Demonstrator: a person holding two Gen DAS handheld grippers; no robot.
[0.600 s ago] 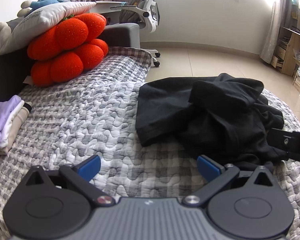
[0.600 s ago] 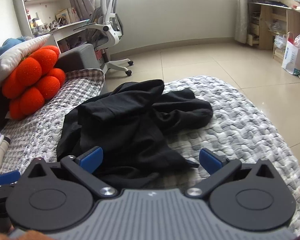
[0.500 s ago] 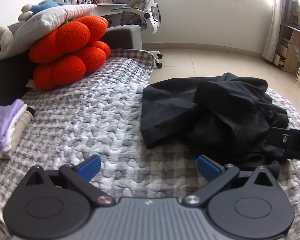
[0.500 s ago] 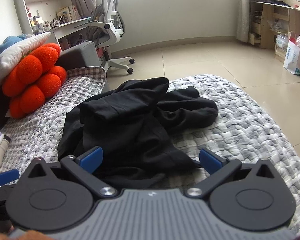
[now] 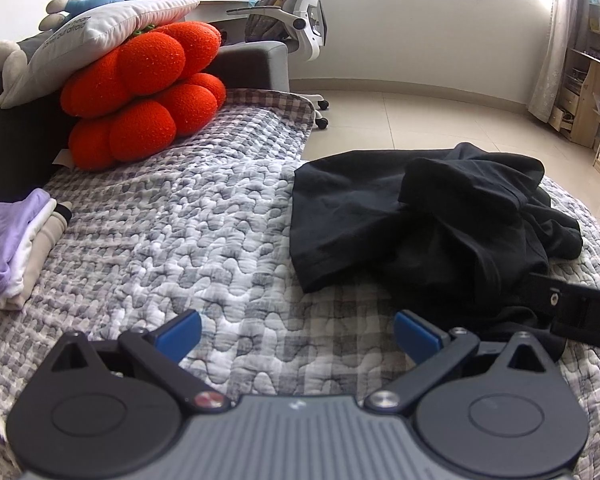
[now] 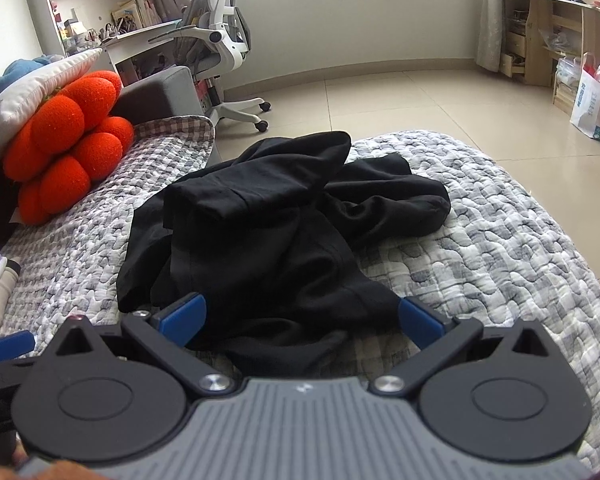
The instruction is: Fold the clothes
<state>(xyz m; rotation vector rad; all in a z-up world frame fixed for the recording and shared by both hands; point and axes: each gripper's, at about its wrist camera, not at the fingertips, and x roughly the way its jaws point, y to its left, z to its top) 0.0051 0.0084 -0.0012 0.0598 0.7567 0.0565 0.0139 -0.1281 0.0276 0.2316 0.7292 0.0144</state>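
Both grippers hang low over the bed (image 5: 204, 216) with nothing between their blue pads, each spread wide: the left gripper (image 5: 296, 332) over bare quilt, the right gripper (image 6: 300, 316) right at the near hem of the black garment (image 6: 276, 224).

Going by size, the grey-and-white quilted bed carries everything. At its head sit an orange plush cushion (image 5: 144, 96) and a white pillow (image 5: 108, 28) on top of it. Off to the left lies a small stack of folded clothes (image 5: 8, 248), lilac on top, squared up and well apart from the black heap.

That black garment is the piece to fold as it now lies: rumpled, bunched on itself, with one flatter panel spreading toward the left side and thicker folds piled toward the foot-side edge. Its long run goes roughly across the bed, left to right as I stand behind the grippers. From the left gripper it lies ahead and to the right; from the right gripper it lies dead ahead, its near edge between the fingers or just under them, though I can't quite tell whether cloth touches a pad.

So the right gripper is plainly the nearer one.
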